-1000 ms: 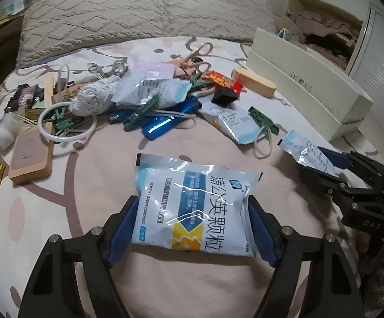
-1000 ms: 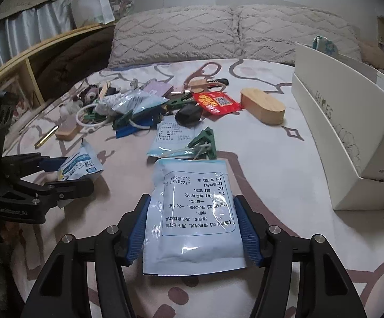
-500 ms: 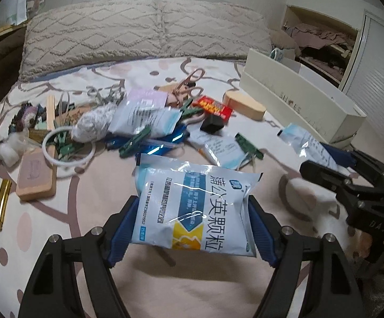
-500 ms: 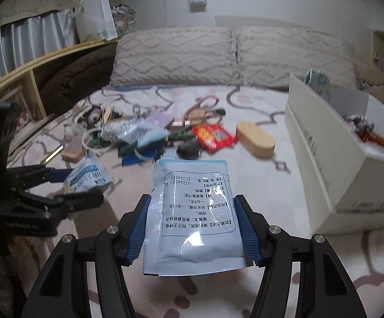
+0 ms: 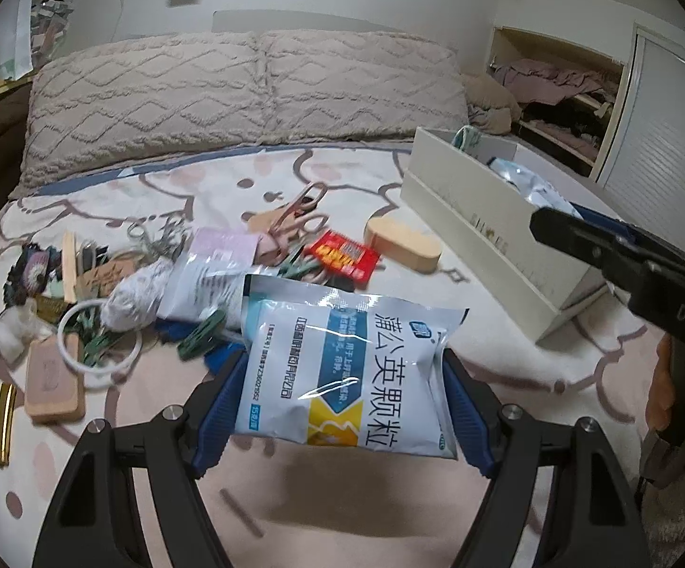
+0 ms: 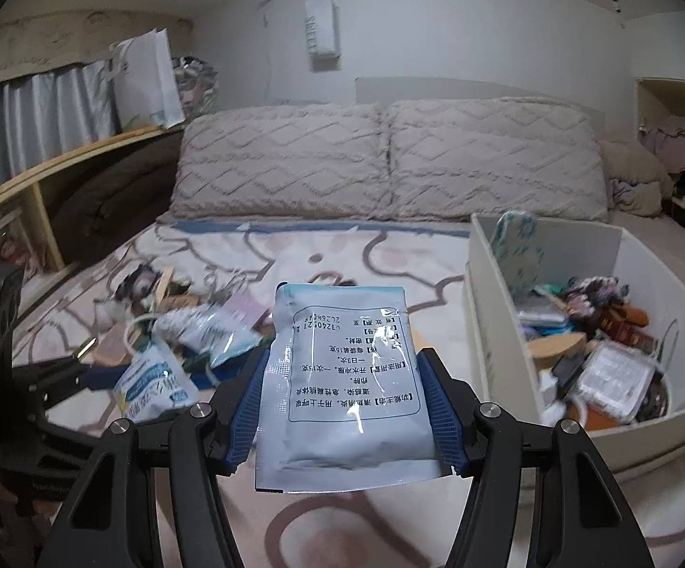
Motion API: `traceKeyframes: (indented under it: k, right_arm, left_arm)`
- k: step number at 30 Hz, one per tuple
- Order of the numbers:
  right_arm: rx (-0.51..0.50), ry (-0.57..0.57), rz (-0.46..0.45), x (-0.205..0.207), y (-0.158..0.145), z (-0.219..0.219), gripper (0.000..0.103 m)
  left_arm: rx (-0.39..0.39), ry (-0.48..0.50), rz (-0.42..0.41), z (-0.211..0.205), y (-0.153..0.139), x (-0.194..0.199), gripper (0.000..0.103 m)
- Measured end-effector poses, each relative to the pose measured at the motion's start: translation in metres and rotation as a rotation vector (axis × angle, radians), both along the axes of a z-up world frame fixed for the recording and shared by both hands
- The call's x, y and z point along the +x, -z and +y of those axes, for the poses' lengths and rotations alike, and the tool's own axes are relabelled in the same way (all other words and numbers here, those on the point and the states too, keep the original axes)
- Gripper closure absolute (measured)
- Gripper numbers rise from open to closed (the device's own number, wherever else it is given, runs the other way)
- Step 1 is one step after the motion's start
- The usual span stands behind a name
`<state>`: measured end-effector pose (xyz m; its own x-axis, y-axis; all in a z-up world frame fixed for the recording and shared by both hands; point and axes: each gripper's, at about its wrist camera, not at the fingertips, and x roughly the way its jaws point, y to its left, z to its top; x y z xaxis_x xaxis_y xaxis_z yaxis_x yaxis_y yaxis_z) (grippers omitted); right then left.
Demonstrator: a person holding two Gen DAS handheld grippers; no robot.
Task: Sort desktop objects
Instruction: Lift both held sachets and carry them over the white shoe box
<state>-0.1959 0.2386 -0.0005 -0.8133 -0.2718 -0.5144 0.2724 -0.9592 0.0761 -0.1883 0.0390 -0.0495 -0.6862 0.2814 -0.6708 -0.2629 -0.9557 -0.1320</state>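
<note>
Two black hand-held grippers, left [image 5: 342, 395] and right [image 6: 345, 407], each with ribbed blue finger pads [image 5: 217, 407], silver screws [image 5: 174, 412], white "DAS" lettering, and bare skin [image 5: 662, 390] beside one black handle.

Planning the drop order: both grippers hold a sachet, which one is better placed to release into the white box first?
Right. The right gripper holds its sachet right beside the white box, whose open top shows close by. The left gripper holds its sachet over the clutter, farther from the box.
</note>
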Motion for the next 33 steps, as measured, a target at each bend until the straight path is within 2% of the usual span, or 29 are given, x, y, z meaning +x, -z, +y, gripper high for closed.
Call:
traceKeyframes:
  k: [8, 18, 33]
  right_arm:
    - [0.027, 0.039, 0.034, -0.02, -0.019, 0.018, 0.04]
    - [0.018, 0.15, 0.069, -0.046, -0.036, 0.068, 0.04]
    - [0.047, 0.32, 0.053, -0.064, -0.04, 0.145, 0.04]
  left_arm:
    - [0.029, 0.032, 0.012, 0.028, -0.008, -0.017, 0.025]
    - [0.059, 0.064, 0.03, 0.065, -0.022, -0.041, 0.025]
    - [0.061, 0.152, 0.039, 0.135, -0.038, -0.069, 0.025]
